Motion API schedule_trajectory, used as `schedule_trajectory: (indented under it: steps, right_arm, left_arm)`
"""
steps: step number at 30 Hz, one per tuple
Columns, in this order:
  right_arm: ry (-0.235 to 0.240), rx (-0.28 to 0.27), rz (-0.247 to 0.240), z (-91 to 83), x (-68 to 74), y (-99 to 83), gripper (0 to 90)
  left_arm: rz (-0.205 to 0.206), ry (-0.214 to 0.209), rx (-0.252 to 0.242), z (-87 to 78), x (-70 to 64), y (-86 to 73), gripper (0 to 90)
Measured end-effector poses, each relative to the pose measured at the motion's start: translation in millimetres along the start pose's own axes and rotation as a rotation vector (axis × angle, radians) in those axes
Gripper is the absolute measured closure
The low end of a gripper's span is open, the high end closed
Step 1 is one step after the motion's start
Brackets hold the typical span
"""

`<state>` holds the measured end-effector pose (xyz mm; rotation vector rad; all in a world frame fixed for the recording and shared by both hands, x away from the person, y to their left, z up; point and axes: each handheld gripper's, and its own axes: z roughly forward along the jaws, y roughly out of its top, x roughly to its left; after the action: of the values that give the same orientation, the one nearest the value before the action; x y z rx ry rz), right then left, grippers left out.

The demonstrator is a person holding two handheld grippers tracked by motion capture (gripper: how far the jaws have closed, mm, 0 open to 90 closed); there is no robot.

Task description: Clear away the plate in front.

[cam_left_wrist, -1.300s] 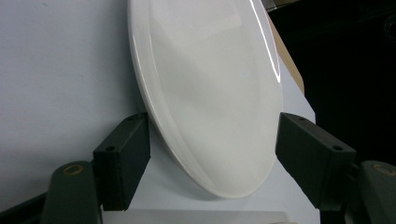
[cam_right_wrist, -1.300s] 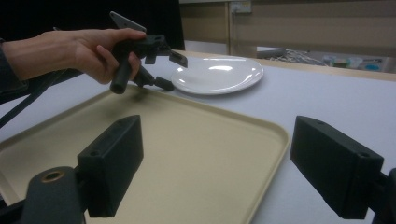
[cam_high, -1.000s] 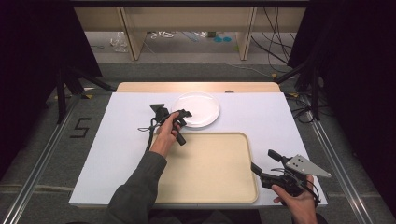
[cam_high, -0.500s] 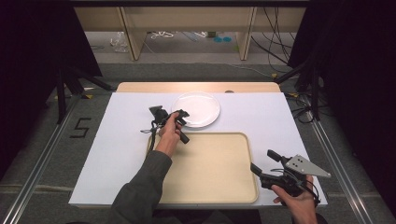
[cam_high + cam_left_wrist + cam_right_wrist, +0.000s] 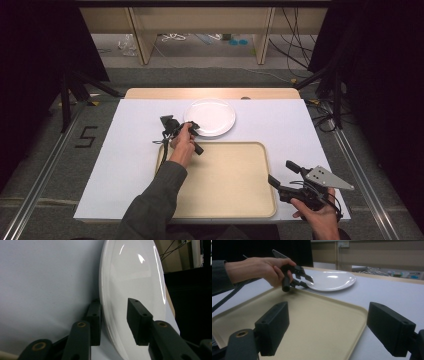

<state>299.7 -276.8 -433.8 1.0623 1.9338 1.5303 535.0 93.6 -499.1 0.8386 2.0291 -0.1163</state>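
I had the left tool [image 5: 192,126] set wide astride the plate [image 5: 210,116] rim near the counter's far edge to grip it, while the right tool [image 5: 286,175] waited wide open at the near right corner.

One white plate [image 5: 209,116], one beige tray [image 5: 235,185], two grippers.

We see a beige tray [image 5: 235,190] at six o'clock on the white table sheet [image 5: 125,150], empty. Beyond the table at twelve o'clock stands a wooden shelf [image 5: 200,25] with what may be cables [image 5: 175,37] beneath. A "5" [image 5: 86,136] marks the floor at nine o'clock.
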Motion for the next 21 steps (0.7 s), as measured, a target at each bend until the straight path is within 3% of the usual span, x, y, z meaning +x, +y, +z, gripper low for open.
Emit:
schedule_trajectory:
  steps: [2,4,10,16,21]
  right_arm:
    - [0.0,0.0,0.0,0.0,0.0,0.0,19.3]
    - [0.01,-0.005,0.01,0.9,0.7,-0.3,19.4]
    - [0.013,0.007,0.0,0.5,0.4,-0.1,19.5]
    - [0.019,0.008,0.009,0.4,0.7,-0.2,19.6]
    - [0.024,-0.001,0.006,1.0,0.7,-0.3,19.8]
  left_arm:
    - [0.007,0.019,-0.005,-0.7,1.3,-0.5,72.0]
    - [0.012,0.008,-0.017,0.1,4.1,-1.4,78.5]
    - [0.016,-0.002,-0.019,-0.3,5.8,-1.3,79.6]
    - [0.0,-0.058,-0.035,-4.3,4.6,2.7,84.0]
    - [0.01,-0.107,-0.044,-7.2,4.3,4.1,86.4]
